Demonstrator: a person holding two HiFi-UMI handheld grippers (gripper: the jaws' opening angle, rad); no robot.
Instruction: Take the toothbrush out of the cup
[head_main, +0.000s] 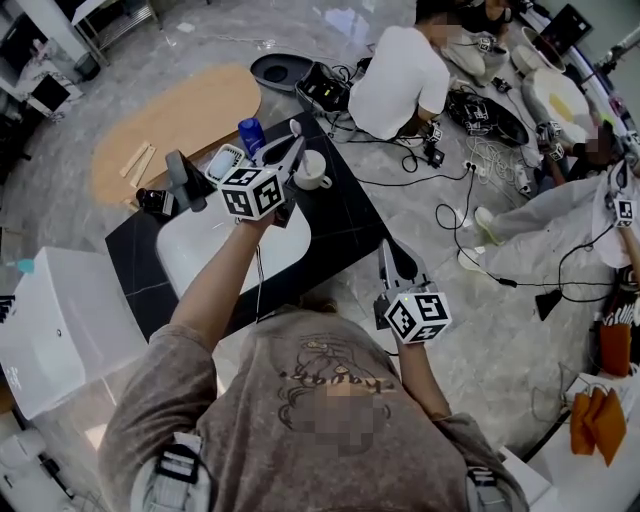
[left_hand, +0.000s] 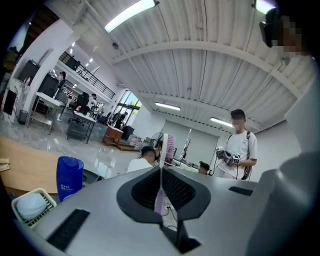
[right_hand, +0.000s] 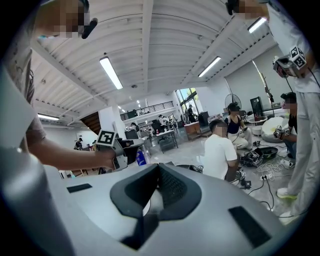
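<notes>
The left gripper (left_hand: 161, 172) is clamped tight on the toothbrush (left_hand: 169, 149), jaws narrowed to a sliver around the thin handle, with the pink-bristled head standing upright above the pads. That low grip on the handle likely keeps the bristles clean and the brush from swivelling. In the head view the gripper is held high over the black countertop (head_main: 340, 225), and the brush looks clear of the white cup (head_main: 313, 170), which sits just beside and below the jaws, so the pull-out seems all but done. The right gripper (right_hand: 159, 170) hangs back near the person's body, well apart from the counter, jaws together on nothing; it appears to be kept out of the way. Around the cup it is crowded: a blue bottle (head_main: 250, 134) and a small white basket (head_main: 220, 158) sit close behind, a dark faucet (head_main: 182, 178) stands at the white sink (head_main: 200, 255), and the cup's own rim is the nearest snag if the brush dips. Beyond the counter, a seated person (head_main: 400, 85) and floor cables lie well clear.
</notes>
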